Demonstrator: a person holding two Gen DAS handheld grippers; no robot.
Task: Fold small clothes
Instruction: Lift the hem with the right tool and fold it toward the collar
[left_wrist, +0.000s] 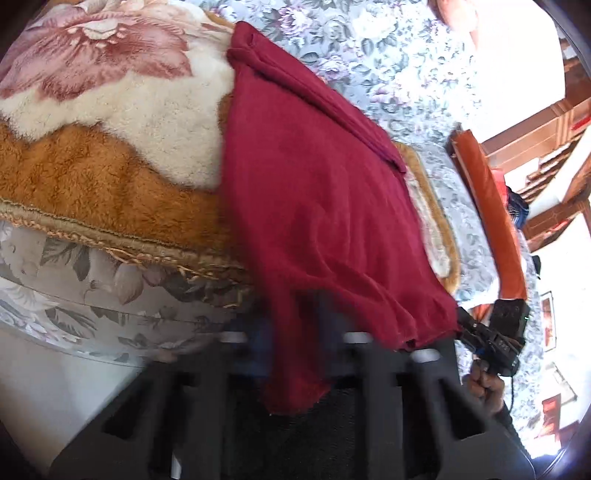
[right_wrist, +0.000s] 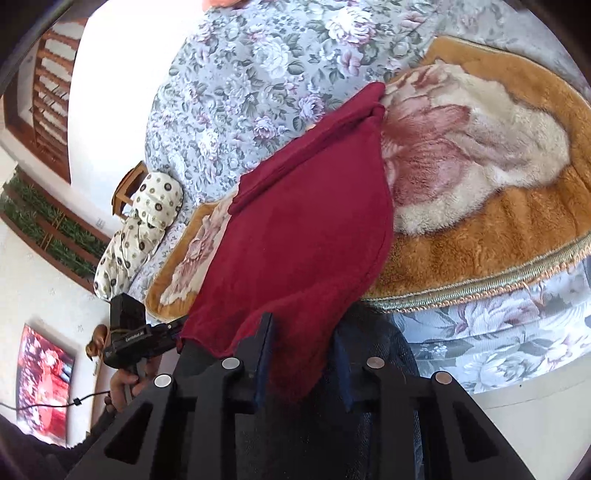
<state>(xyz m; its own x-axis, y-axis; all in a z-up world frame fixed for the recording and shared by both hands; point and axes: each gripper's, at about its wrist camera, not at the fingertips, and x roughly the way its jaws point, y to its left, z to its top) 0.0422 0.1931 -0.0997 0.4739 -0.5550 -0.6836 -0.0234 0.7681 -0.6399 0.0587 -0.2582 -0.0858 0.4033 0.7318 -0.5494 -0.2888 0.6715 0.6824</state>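
Bright daylight, blown-out whites at the fisheye-warped edges, and perhaps motion blur near the lens.

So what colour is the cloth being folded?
Dark red, a plain maroon cloth with no pattern; the right wrist view shows it best.

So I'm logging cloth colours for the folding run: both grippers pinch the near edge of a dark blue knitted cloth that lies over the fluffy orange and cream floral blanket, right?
Not quite: the knitted cloth is dark red, not blue, as both wrist views show. The rest holds: the left gripper and right gripper pinch its near edge, and it lies over the fluffy orange and cream floral blanket.
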